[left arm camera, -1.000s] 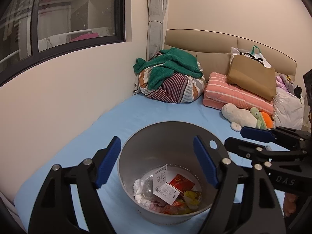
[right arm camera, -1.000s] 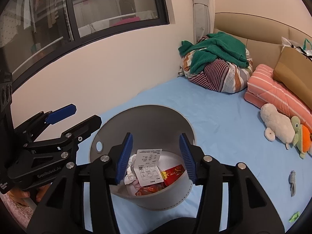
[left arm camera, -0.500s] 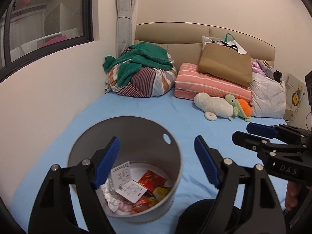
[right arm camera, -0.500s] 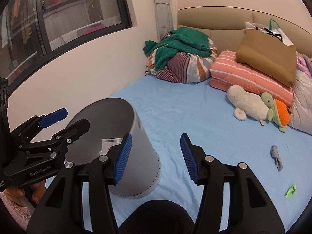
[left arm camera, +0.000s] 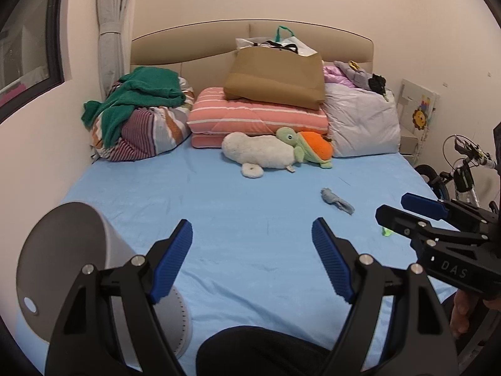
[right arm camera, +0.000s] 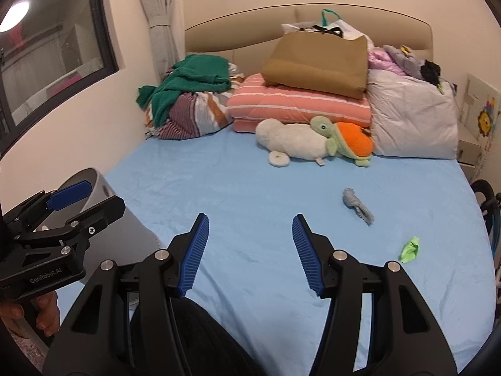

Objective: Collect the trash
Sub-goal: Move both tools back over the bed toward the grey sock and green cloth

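A grey trash bin (left arm camera: 65, 260) stands on the blue bed sheet at the near left; its inside is hidden from here. It also shows in the right wrist view (right arm camera: 97, 188). A crumpled grey scrap (left arm camera: 336, 202) (right arm camera: 357, 205) lies on the sheet to the right of centre. A small green scrap (right arm camera: 409, 249) lies further right, partly hidden in the left wrist view (left arm camera: 387, 232). My left gripper (left arm camera: 252, 260) is open and empty above the sheet. My right gripper (right arm camera: 250, 250) is open and empty too.
Folded bedding, a brown bag (left arm camera: 275, 75), a clothes bundle (left arm camera: 137, 122) and plush toys (left arm camera: 272, 150) line the headboard. A wall and window run along the left. A bicycle (left arm camera: 460, 172) stands off the bed's right edge.
Both grippers have swung right, away from the bin. The bin has gone from the centre of both views to the left edge, and the two scraps have come into view.
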Demonstrator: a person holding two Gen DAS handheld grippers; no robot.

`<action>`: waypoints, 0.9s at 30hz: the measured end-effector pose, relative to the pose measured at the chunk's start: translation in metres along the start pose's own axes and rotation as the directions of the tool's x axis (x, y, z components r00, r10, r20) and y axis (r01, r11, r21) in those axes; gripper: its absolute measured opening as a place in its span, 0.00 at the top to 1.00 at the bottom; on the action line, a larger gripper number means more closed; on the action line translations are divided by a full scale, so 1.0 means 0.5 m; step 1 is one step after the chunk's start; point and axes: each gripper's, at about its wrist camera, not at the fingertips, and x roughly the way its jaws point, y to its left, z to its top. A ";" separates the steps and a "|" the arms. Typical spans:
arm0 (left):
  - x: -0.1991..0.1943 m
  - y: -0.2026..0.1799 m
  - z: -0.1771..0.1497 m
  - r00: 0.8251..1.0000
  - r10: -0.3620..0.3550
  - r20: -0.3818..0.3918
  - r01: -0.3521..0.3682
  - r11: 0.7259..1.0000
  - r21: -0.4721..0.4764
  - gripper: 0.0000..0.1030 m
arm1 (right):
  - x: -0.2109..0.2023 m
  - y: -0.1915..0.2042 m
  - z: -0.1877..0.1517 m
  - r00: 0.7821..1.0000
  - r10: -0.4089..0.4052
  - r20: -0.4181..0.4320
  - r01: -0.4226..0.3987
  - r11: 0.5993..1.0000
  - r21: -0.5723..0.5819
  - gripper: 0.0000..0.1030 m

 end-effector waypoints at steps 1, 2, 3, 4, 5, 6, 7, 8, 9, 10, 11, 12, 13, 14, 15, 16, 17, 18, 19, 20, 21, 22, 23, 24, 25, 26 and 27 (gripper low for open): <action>0.008 -0.016 0.002 1.000 -0.014 -0.004 0.014 1.000 0.008 0.24 | -0.005 -0.021 -0.005 1.000 -0.019 0.002 0.019 1.000 0.013 0.48; 0.018 -0.034 0.006 1.000 -0.029 -0.010 0.029 0.999 0.015 0.23 | -0.009 -0.044 -0.011 0.999 -0.040 0.003 0.040 0.999 0.030 0.48; 0.027 -0.051 0.008 0.999 -0.045 -0.016 0.045 0.999 0.022 0.23 | -0.014 -0.064 -0.016 0.998 -0.056 0.003 0.056 0.997 0.045 0.48; 0.038 -0.070 0.009 0.998 -0.061 -0.023 0.062 0.998 0.029 0.24 | -0.018 -0.086 -0.022 0.997 -0.075 0.004 0.074 0.995 0.063 0.48; 0.049 -0.088 0.010 0.997 -0.077 -0.031 0.078 0.996 0.036 0.23 | -0.022 -0.105 -0.027 0.996 -0.089 0.004 0.089 0.993 0.077 0.48; 0.058 -0.106 0.010 0.995 -0.091 -0.037 0.092 0.995 0.043 0.23 | -0.025 -0.124 -0.033 0.994 -0.105 0.002 0.104 0.990 0.092 0.48; 0.068 -0.124 0.010 0.994 -0.104 -0.045 0.106 0.993 0.050 0.23 | -0.028 -0.146 -0.039 0.992 -0.124 0.000 0.123 0.986 0.109 0.48; 0.077 -0.141 0.010 0.992 -0.117 -0.053 0.120 0.991 0.058 0.23 | -0.030 -0.163 -0.045 0.991 -0.137 -0.001 0.136 0.983 0.123 0.48; 0.086 -0.155 0.011 0.990 -0.127 -0.060 0.130 0.989 0.064 0.23 | -0.033 -0.182 -0.051 0.989 -0.150 -0.004 0.149 0.979 0.138 0.48; 0.098 -0.172 0.012 0.988 -0.137 -0.067 0.142 0.987 0.072 0.23 | -0.033 -0.199 -0.056 0.987 -0.162 -0.006 0.161 0.975 0.152 0.48; 0.109 -0.187 0.012 0.987 -0.144 -0.075 0.150 0.985 0.080 0.23 | -0.034 -0.219 -0.061 0.984 -0.176 -0.008 0.175 0.970 0.170 0.48; 0.119 -0.201 0.012 0.985 -0.149 -0.083 0.156 0.984 0.087 0.23 | -0.034 -0.234 -0.065 0.982 -0.187 -0.010 0.186 0.965 0.184 0.48; 0.130 -0.214 0.012 0.984 -0.153 -0.091 0.162 0.982 0.093 0.24 | -0.032 -0.253 -0.069 0.980 -0.199 -0.014 0.198 0.960 0.200 0.48; 0.141 -0.225 0.012 0.983 -0.157 -0.098 0.166 0.981 0.100 0.23 | -0.033 -0.268 -0.074 0.978 -0.207 -0.017 0.206 0.955 0.213 0.48; 0.149 -0.236 0.011 0.982 -0.158 -0.105 0.169 0.980 0.105 0.23 | -0.032 -0.281 -0.077 0.977 -0.214 -0.020 0.213 0.951 0.224 0.48; 0.161 -0.247 0.010 0.980 -0.163 -0.115 0.176 0.978 0.110 0.23 | -0.030 -0.294 -0.080 0.975 -0.220 -0.023 0.219 0.947 0.233 0.48; 0.171 -0.256 0.008 0.978 -0.169 -0.123 0.183 0.977 0.113 0.23 | -0.027 -0.306 -0.083 0.973 -0.230 -0.027 0.229 0.943 0.242 0.48; 0.181 -0.264 0.007 0.976 -0.176 -0.131 0.191 0.975 0.113 0.24 | -0.025 -0.317 -0.086 0.970 -0.240 -0.030 0.240 0.939 0.247 0.48; 0.195 -0.273 0.007 0.973 -0.181 -0.144 0.197 0.974 0.112 0.23 | -0.022 -0.328 -0.088 0.968 -0.250 -0.034 0.250 0.935 0.253 0.48; 0.206 -0.280 0.007 0.971 -0.185 -0.155 0.203 0.973 0.111 0.23 | -0.018 -0.340 -0.092 0.965 -0.259 -0.038 0.260 0.930 0.260 0.48; 0.220 -0.287 0.007 0.968 -0.188 -0.167 0.208 0.972 0.111 0.23 | -0.015 -0.350 -0.095 0.963 -0.265 -0.043 0.267 0.926 0.266 0.48; 0.234 -0.295 0.006 0.965 -0.190 -0.178 0.212 0.971 0.112 0.23 | -0.011 -0.360 -0.098 0.961 -0.271 -0.048 0.274 0.923 0.272 0.48; 0.247 -0.304 0.004 0.964 -0.191 -0.187 0.214 0.970 0.113 0.23 | -0.005 -0.372 -0.101 0.959 -0.276 -0.055 0.281 0.918 0.280 0.48; 0.256 -0.310 0.003 0.962 -0.192 -0.192 0.216 0.970 0.114 0.23 | 0.001 -0.383 -0.105 0.958 -0.280 -0.061 0.285 0.914 0.288 0.48; 0.269 -0.319 0.001 0.961 -0.194 -0.199 0.219 0.969 0.115 0.23 | 0.007 -0.394 -0.107 0.957 -0.282 -0.067 0.290 0.911 0.294 0.48; 0.283 -0.326 0.000 0.959 -0.194 -0.207 0.222 0.968 0.117 0.23 | 0.015 -0.407 -0.110 0.955 -0.286 -0.077 0.296 0.906 0.302 0.48; 0.293 -0.332 0.000 0.957 -0.195 -0.214 0.224 0.968 0.117 0.23 | 0.022 -0.417 -0.113 0.953 -0.290 -0.084 0.301 0.903 0.307 0.48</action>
